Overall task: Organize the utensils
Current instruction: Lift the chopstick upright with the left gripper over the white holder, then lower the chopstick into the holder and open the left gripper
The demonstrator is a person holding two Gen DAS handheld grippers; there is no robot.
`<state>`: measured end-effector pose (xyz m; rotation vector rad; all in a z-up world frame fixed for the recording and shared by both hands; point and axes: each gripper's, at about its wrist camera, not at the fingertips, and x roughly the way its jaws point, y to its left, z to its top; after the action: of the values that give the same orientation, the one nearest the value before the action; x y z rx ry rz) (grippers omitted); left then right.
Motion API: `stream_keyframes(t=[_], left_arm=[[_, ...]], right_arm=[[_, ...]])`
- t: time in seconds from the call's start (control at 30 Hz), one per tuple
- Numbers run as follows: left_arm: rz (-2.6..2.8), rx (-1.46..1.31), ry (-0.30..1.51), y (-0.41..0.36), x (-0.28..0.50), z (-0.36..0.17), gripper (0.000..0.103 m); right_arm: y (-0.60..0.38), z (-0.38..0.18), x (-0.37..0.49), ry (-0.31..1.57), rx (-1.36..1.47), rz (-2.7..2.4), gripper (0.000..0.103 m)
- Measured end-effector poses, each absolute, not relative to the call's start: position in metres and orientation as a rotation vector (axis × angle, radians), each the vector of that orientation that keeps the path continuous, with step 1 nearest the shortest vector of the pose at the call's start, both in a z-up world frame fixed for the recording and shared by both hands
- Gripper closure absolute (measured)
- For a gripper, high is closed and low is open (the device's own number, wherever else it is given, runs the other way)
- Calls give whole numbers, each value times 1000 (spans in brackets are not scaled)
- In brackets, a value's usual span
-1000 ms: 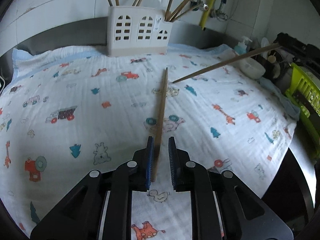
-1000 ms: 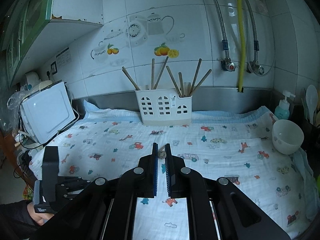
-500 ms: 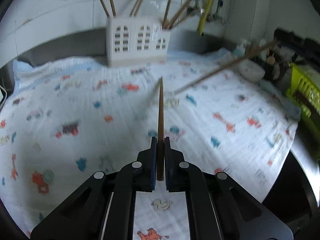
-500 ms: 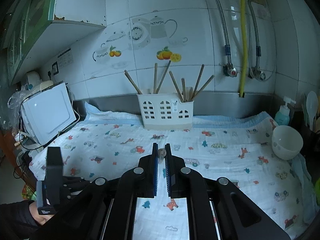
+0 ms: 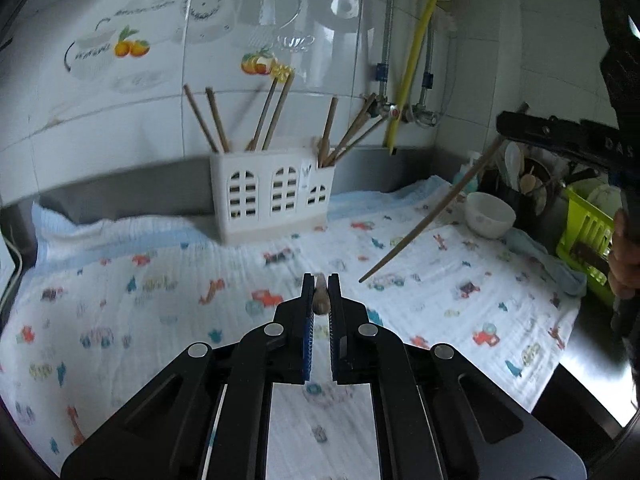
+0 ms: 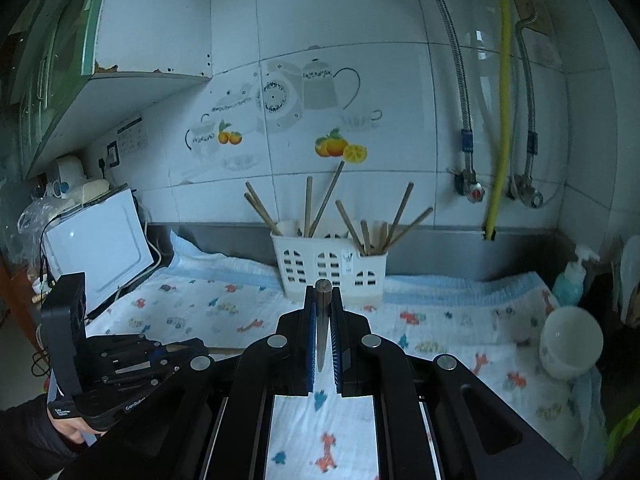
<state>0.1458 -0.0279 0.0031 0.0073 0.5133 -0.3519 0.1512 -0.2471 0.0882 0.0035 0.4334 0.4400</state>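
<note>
The left wrist view alone shows the right gripper (image 5: 505, 125) from the side, high at the right edge, with its chopstick (image 5: 428, 212) slanting down and leftward, the tip hanging above the cloth (image 5: 160, 288) and clear of it. It also shows a green rack (image 5: 586, 236) at far right, a hand (image 5: 624, 256) beside it and a jar of spoons behind the bowl (image 5: 490, 220). The right wrist view alone shows the left gripper (image 6: 176, 350) low at the left, a gloveless hand (image 6: 74, 426) and dark sleeve under it, a white appliance (image 6: 100, 248) against the wall, a green cabinet above, and a soap bottle (image 6: 572, 280) near the bowl (image 6: 570, 342).

Both views show the white holder (image 5: 276, 200) standing on the cloth by the tiled wall, with chopsticks fanned out of its compartments.

The left gripper (image 5: 321, 280) has its jaws drawn together onto a chopstick (image 5: 321, 300), seen end-on between the blue pads, lifted off the cloth and aimed toward the holder. The right gripper (image 6: 323, 294) is likewise clamped tight on its chopstick (image 6: 322, 320), the butt end sticking up just past the fingertips, in line with the holder (image 6: 330, 268) beyond
</note>
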Motion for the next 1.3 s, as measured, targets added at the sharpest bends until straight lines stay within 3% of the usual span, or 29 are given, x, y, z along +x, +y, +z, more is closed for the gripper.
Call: stream_keyframes(t=[0.57, 1.0, 1.3], left_arm=[[-368, 43, 416, -21, 223, 101, 98], [-288, 28, 215, -18, 283, 192, 98], [-217, 39, 189, -22, 334, 195, 98]], right_arm=[[-234, 180, 243, 336, -137, 390, 96], [-220, 176, 311, 324, -161, 376, 97], [-218, 150, 351, 368, -121, 390, 96]])
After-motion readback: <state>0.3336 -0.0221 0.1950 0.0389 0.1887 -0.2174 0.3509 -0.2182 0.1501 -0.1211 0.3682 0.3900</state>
